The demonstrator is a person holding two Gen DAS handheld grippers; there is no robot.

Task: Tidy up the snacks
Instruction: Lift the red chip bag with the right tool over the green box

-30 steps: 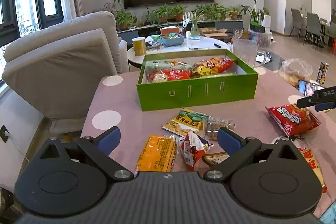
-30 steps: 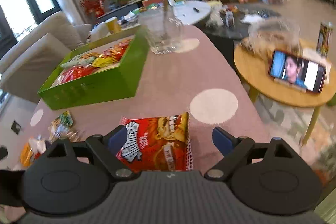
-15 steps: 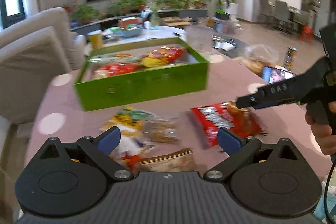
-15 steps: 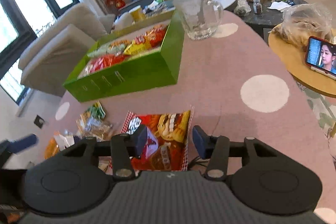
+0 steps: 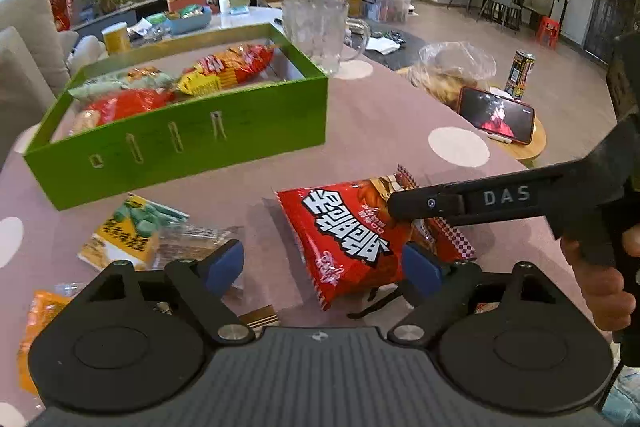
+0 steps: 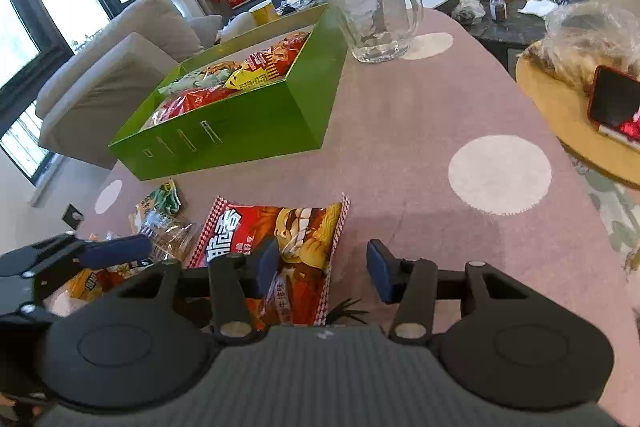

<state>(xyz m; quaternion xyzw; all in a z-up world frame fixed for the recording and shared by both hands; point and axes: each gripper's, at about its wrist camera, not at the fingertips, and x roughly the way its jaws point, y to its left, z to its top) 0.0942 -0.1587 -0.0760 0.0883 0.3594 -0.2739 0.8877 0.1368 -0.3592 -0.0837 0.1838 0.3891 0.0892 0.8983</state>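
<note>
Left wrist view: the left gripper (image 5: 322, 263) is hovering with jaws parted, just narrowing, straddling the near end of the red bag (image 5: 348, 231) without pinching it. The bag is lying on the pink table (image 5: 384, 131), near the green box (image 5: 192, 143). The right gripper (image 5: 404, 205) is reaching over the bag.

Right wrist view: the right gripper (image 6: 322, 267) is sitting half-closed over the bag's (image 6: 288, 243) edge; whether it is grasping, I cannot tell.
</note>
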